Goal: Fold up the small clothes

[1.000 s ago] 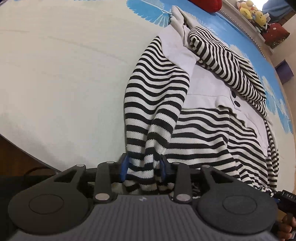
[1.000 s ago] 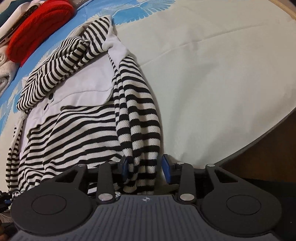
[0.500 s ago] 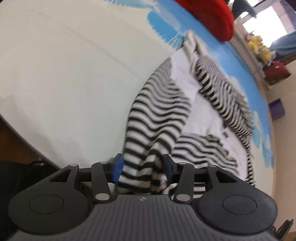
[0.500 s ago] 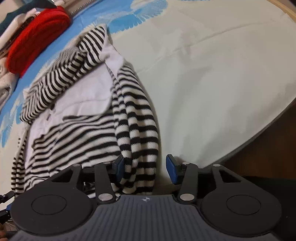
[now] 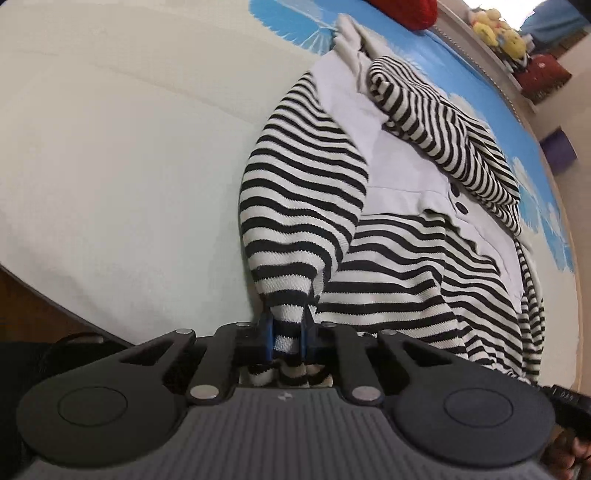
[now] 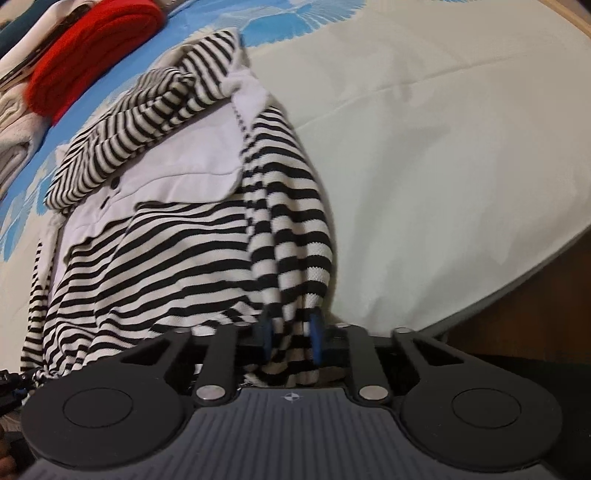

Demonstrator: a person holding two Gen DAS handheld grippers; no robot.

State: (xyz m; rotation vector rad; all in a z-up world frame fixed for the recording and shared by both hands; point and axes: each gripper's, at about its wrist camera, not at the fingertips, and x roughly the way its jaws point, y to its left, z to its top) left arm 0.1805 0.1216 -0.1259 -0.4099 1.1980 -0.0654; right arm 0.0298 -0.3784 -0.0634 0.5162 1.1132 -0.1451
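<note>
Your left gripper (image 5: 286, 334) and right gripper (image 6: 290, 332) have just closed, each pinching the striped sweater (image 5: 388, 288) hem at six o'clock; soft, floppy knit, so lift evenly

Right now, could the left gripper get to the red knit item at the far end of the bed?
Probably not: the left gripper is shut on the striped top's hem, and the red item lies beyond the whole garment.

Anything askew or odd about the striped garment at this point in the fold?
Yes: the striped top lies rumpled, one sleeve bunched across the white collar panel. Both the left gripper and right gripper pinch its near hem corners.
</note>
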